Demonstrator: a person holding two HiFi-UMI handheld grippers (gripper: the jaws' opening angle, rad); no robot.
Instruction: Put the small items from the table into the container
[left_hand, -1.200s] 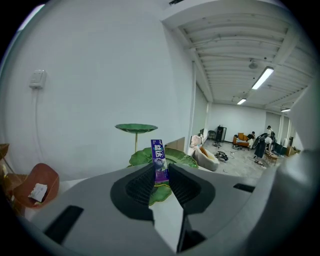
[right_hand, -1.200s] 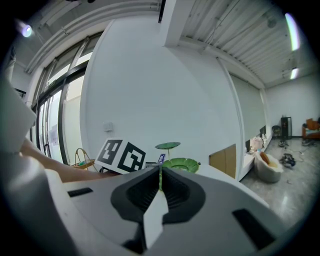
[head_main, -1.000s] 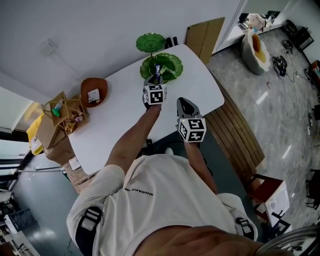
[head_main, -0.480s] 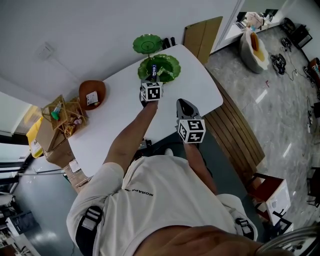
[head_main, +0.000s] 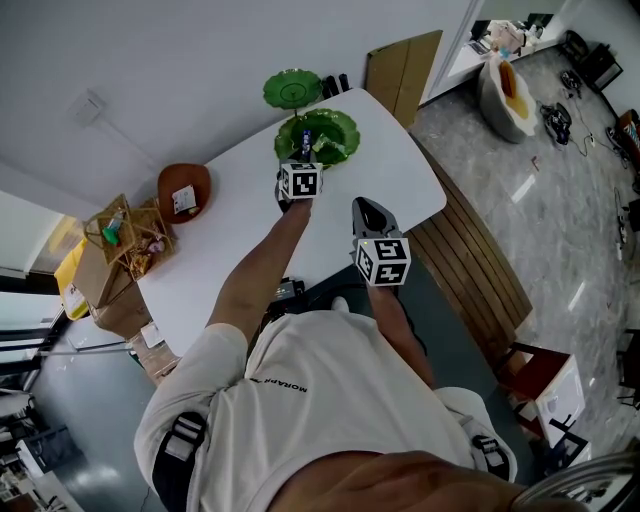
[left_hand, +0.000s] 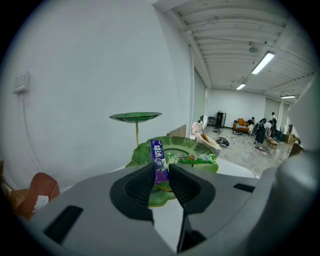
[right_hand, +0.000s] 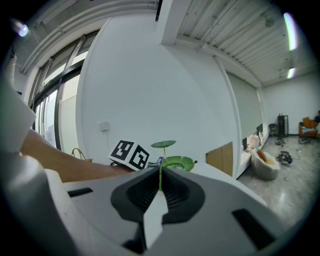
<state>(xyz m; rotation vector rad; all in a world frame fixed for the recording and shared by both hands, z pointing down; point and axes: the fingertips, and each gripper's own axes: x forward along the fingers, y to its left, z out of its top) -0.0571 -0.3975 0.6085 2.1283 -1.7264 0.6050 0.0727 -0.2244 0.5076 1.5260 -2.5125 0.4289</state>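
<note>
My left gripper (left_hand: 161, 170) is shut on a purple stick-shaped packet (left_hand: 159, 159), which stands upright between the pads. The packet (head_main: 306, 143) hangs just over the near rim of the lower green leaf dish (head_main: 338, 134) of a two-tier stand. A small colourful packet (left_hand: 198, 159) lies in that dish (left_hand: 176, 148). The upper green plate (head_main: 293, 88) shows nothing on it. My right gripper (head_main: 368, 211) hovers near the white table's (head_main: 240, 230) front edge, shut, with nothing between its jaws (right_hand: 160, 172).
A brown bowl (head_main: 184, 190) with a white item in it sits on the table's left part. A wicker basket (head_main: 125, 232) stands off the left end. A brown board (head_main: 400, 65) leans behind the table and a wooden bench (head_main: 470, 270) runs along its right.
My left gripper has moved slightly forward and down toward the lower green dish, still holding the purple packet. The right gripper has stayed where it was.
</note>
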